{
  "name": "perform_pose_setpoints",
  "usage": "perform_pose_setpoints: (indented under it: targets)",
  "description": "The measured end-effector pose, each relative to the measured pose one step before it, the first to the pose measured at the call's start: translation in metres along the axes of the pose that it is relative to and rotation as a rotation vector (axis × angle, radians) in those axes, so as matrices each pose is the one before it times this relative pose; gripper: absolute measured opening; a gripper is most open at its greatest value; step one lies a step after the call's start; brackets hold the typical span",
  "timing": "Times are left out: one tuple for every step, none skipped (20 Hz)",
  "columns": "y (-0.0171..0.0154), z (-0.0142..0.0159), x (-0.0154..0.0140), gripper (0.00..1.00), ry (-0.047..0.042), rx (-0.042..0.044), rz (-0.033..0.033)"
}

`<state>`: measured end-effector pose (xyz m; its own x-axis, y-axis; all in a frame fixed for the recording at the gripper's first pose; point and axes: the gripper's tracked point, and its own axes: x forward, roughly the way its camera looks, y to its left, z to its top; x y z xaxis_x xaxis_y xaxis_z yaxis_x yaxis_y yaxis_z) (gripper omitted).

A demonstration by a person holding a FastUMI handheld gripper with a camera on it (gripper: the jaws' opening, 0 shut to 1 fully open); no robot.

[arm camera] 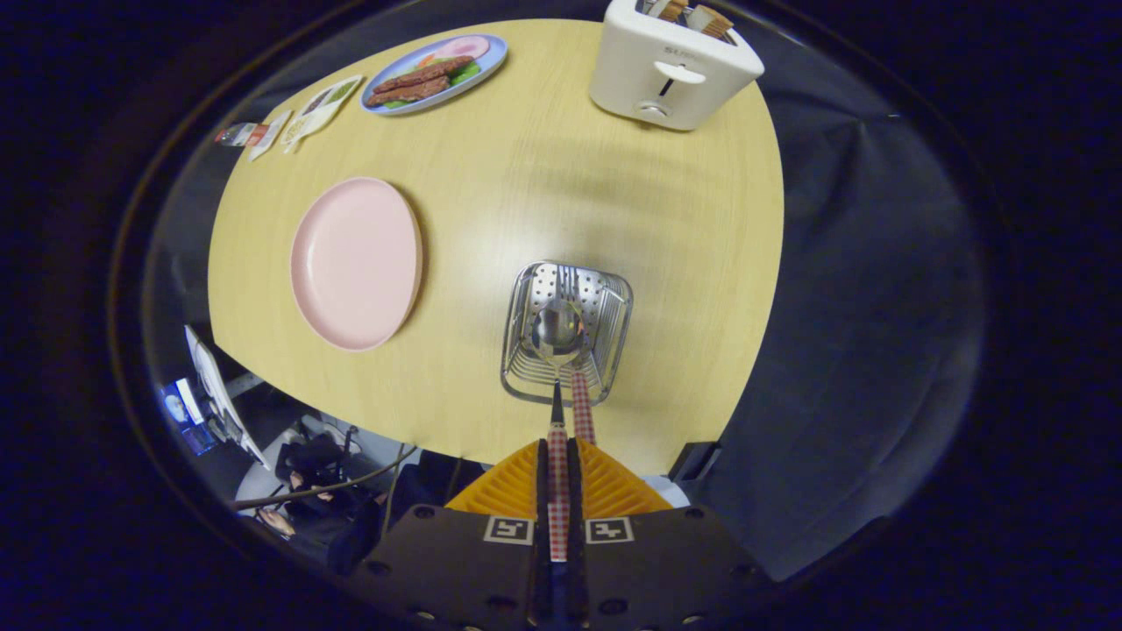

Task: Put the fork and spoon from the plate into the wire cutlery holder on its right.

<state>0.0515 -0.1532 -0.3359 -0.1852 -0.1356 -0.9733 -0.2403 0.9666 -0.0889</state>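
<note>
My gripper (558, 451) is shut on the red-checked handle of the spoon (557, 335), which runs out from between the fingers. The spoon's shiny bowl hangs over the open top of the wire cutlery holder (614, 337), just ahead of the fingers. The fork (582, 412) is in the holder, its checked handle leaning out over the near rim beside the spoon's handle and its tines toward the far side. The pink plate (355, 263) lies to the holder's left with nothing on it.
The wooden table (543, 175) carries a white toaster (671, 70) with bread at the far right and a blue plate of food (436, 74) at the far left. Small packets (307, 114) lie beside that plate. The table's near edge runs just under the holder.
</note>
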Motion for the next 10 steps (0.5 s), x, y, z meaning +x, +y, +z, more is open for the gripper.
perform_pose_setpoints:
  targets:
    - [0.00056,0.0019,0.00056,0.07,0.01444,-0.0047,-0.00362]
    - [0.00221,0.00139,0.00048,0.07,0.01206,-0.00003,0.00388]
    - [0.00206,0.00051,0.00132,0.07,0.0167,-0.00459,0.00557]
    - [0.0017,0.00114,0.00078,0.07,0.00842,-0.00298,0.00133]
    - [0.00006,0.00182,0.00033,0.07,0.00253,-0.00058,-0.00254]
    - [-0.00095,0.00205,0.00079,0.06,-0.00107,0.00458,-0.00369]
    - [-0.00095,0.00259,-0.00079,0.07,-0.00631,0.00152,-0.00351]
    - [-0.0011,0.00327,-0.00054,0.07,-0.01869,-0.0023,-0.00626]
    - [-0.00168,0.00091,-0.00116,0.09,-0.00814,-0.00409,-0.0079]
    - [-0.00053,0.00056,-0.00061,0.09,-0.0072,-0.00334,-0.00155]
